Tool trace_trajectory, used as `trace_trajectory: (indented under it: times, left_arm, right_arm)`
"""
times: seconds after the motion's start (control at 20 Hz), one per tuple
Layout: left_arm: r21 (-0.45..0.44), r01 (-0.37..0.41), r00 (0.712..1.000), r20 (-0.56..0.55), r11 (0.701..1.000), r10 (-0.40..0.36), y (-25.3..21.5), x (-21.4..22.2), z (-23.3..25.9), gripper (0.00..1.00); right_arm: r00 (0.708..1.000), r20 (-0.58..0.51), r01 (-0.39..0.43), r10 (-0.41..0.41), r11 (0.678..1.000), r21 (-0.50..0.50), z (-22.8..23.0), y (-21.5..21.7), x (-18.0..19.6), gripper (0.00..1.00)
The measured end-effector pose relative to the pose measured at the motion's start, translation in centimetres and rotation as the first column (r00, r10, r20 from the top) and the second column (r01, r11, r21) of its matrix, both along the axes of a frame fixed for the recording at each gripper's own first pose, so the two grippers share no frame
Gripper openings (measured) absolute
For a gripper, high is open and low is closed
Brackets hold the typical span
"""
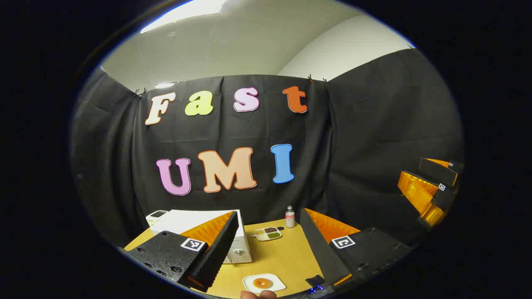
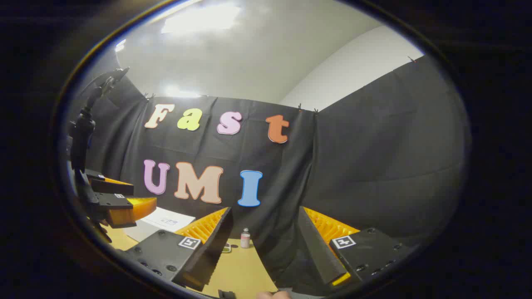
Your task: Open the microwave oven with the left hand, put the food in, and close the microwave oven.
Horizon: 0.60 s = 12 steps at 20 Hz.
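White microwave oven (image 1: 232, 236) sits at the back left of the yellow worktop (image 1: 286, 257), its door shut as far as you can judge, partly hidden behind your left gripper (image 1: 266, 245). That gripper hangs high above the worktop with its jaws spread wide and nothing between them. The right gripper (image 2: 262, 249) is likewise raised, jaws spread and empty; in the left gripper view it appears off at the right edge. The food (image 1: 262, 283), a round orange-brown piece on a small white plate (image 1: 274, 286), lies at the near edge of the worktop, well apart from the oven. The step in hand looks like the approach to the door, nothing yet touched. Bring the left gripper down and toward the oven's front; the handle or door edge is too small to make out from here, so get a clear sight of it between the jaws before you close them. Pull along the door's own swing rather than straight back, or the light oven may slide. Keep the right gripper clear of the door's path. Count: one microwave oven, one plate with one piece of food, one divided dish (image 1: 268, 234) of mixed foods, one small bottle (image 1: 290, 216), one small white device (image 1: 156, 216) behind the oven, two grippers.
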<state>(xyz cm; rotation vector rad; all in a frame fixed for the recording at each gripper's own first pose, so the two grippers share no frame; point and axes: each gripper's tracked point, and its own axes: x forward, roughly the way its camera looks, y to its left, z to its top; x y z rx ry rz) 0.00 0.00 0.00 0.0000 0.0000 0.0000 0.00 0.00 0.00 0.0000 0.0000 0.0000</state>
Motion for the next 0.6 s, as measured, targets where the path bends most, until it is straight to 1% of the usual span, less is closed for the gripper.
trace_trajectory:
  times: [0.05,0.1,0.15,0.2,0.25,0.3,0.35,0.5,0.6]
  left_arm:
    - [0.0,0.0,1.0,0.001,1.0,0.0,0.2,0.0,0.0,0.98]
    - [0.0,0.0,1.0,0.001,1.0,0.0,0.6,0.2,-0.1,0.98]
    - [0.0,-0.003,1.0,0.002,1.0,0.003,1.0,0.3,-0.2,0.95]
    - [-0.003,-0.005,1.0,0.003,1.0,0.006,1.5,0.4,-0.3,0.95]
    - [-0.006,-0.009,1.0,0.001,1.0,0.009,2.1,0.4,-0.4,0.98]
    - [-0.008,-0.012,1.0,0.0,1.0,0.012,2.7,0.5,-0.7,0.98]
    - [-0.009,-0.016,1.0,-0.002,1.0,0.016,3.3,0.5,-0.9,0.95]
    - [0.005,-0.031,0.999,0.007,1.0,0.031,5.3,0.4,-1.1,0.95]
    - [-0.002,-0.042,0.999,0.007,0.999,0.042,6.3,0.5,-1.3,0.95]
  right_arm:
    - [1.0,-0.001,-0.002,0.002,1.0,-0.001,0.0,0.4,0.2,0.97]
    - [1.0,-0.001,-0.004,0.004,1.0,-0.002,0.1,0.7,0.4,0.97]
    - [1.0,-0.001,-0.008,0.008,1.0,-0.003,0.2,1.2,0.6,0.98]
    - [1.0,-0.002,-0.012,0.012,1.0,-0.006,0.0,1.9,0.9,0.96]
    - [1.0,-0.004,-0.017,0.017,1.0,-0.012,-0.1,2.5,1.0,0.98]
    - [1.0,-0.005,-0.019,0.019,1.0,-0.018,-0.1,3.1,1.3,0.98]
    - [1.0,-0.007,-0.026,0.026,0.999,-0.019,-0.1,3.9,1.6,0.96]
    - [0.999,-0.01,-0.039,0.038,0.999,-0.02,-0.5,6.0,2.4,0.98]
    - [0.999,-0.014,-0.042,0.041,0.999,-0.021,-0.7,6.9,2.8,0.97]
